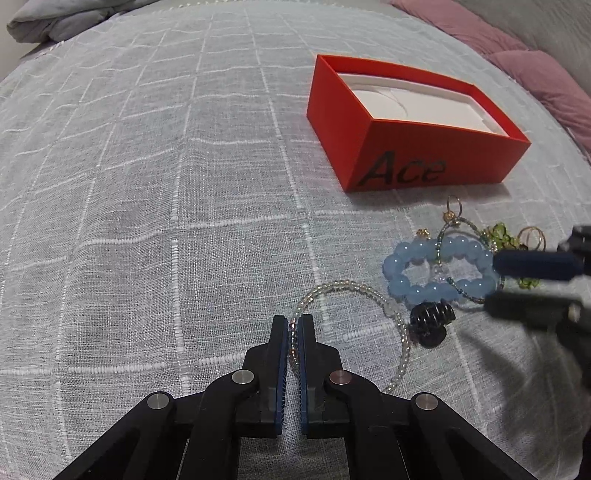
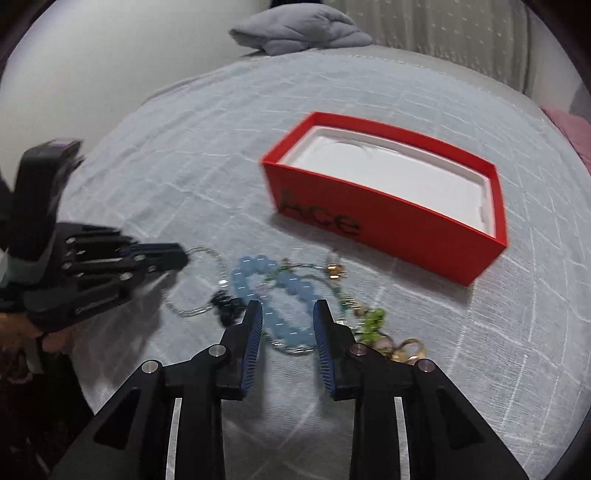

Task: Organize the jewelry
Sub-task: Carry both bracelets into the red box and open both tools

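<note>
- The left tongs [image 1: 294, 323] are squeezed shut on the clear seed-bead strand [image 1: 400, 332], which runs up between the two blue pads; the rest of the strand loops away to the right over the cloth.
- A small black coiled clip [image 1: 432, 321] lies just beside that loop, touching the blue bead bracelet [image 1: 439, 269].
- The right tongs [image 2: 288, 308] stand partly apart, with nothing pinched. In the right wrist view a stretch of the blue bead bracelet [image 2: 275, 295] lies between the two pads, but the pads do not press on it. That view is blurred.
- The bracelet lies in a tangle with a thin teal-beaded strand [image 1: 463, 290], green bead pieces [image 1: 500, 234] and gold wire rings [image 1: 532, 236]; how they are caught in each other cannot be told.
- All the jewelry lies on a grey-white bedspread [image 1: 147, 184] with a woven grid of white lines, near the front edge of the box.
- Beyond the tangle stands an open red box [image 1: 406, 158] with "Ace" in black on its near wall. It has a white moulded liner [image 1: 406, 107], with no jewelry to be seen in it.
- Farther off lie a folded grey blanket [image 1: 55, 22] at the left and a pink quilt [image 1: 517, 62] at the right.
- In the right wrist view a person's fingers [image 2: 55, 341] show at the left edge, under the left tongs' handle.
</note>
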